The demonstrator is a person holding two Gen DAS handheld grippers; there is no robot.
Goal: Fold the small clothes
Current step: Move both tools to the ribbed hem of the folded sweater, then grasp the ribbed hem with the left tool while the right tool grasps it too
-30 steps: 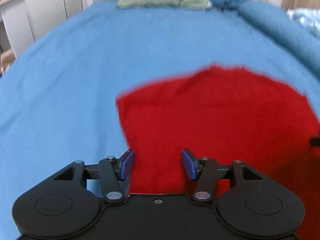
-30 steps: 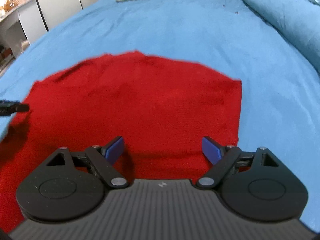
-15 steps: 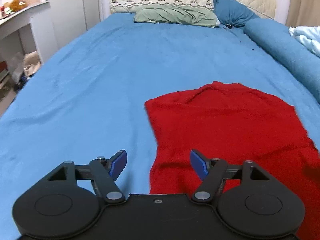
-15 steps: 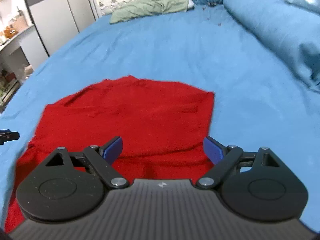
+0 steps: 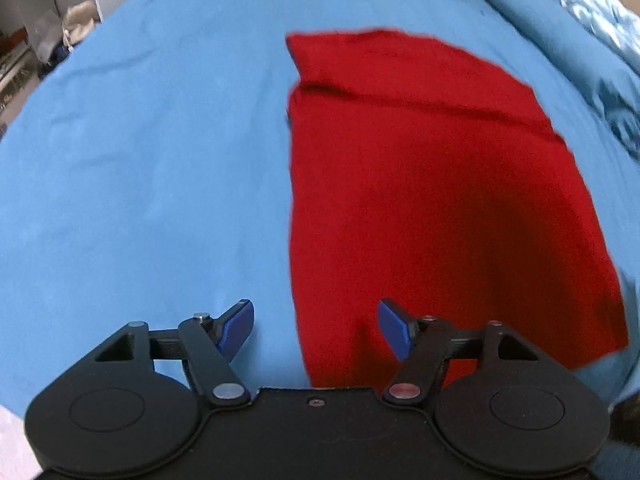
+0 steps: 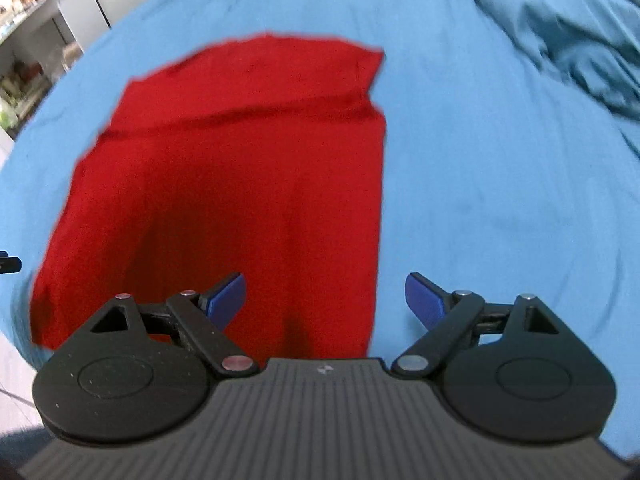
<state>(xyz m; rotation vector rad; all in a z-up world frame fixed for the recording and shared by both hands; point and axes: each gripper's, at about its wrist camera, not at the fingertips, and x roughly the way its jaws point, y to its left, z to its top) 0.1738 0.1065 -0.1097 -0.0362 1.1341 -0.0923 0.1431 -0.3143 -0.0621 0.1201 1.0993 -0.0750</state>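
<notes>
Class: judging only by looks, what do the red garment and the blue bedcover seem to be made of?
Red garment: soft matte cloth, perhaps a fine knit; it lies limp with a folded ridge. Bedcover: matte woven fabric, likely cotton; shallow creases, no sheen. Blur hides the weave.

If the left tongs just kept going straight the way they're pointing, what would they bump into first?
Most likely the left edge of the red garment lying on the blue bedsheet. The open left tongs straddle that edge, one finger over sheet, one over cloth. Depth is hard to judge here.
</notes>
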